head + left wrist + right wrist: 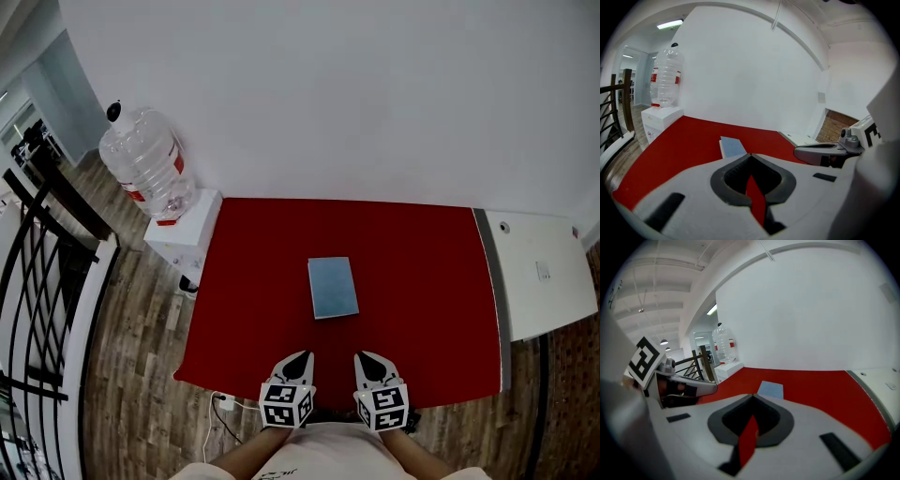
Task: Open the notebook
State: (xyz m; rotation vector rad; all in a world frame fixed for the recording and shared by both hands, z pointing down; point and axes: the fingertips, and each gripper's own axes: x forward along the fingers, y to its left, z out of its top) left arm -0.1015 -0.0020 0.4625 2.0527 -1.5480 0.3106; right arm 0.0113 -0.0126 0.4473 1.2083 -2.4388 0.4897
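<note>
- Holds the left gripper (pixel 298 357) and the right gripper (pixel 367 357) side by side, low and close to the torso, level with each other and a narrow gap apart.
- Points both forward, away from the body, tips angled slightly toward each other.
- Presses the left fingers (pixel 693 190) together tip to tip, with nothing between them and only a thin slit lower down.
- Does the same with the right fingers (pixel 808 437): tips together, nothing gripped.
- Carries a marker cube (pixel 286 403) at the rear of the left gripper and another on the right.
- Brings the left forearm (pixel 249 452) and right forearm (pixel 424 457) in from the bottom edge of the head view, one behind each gripper.
</note>
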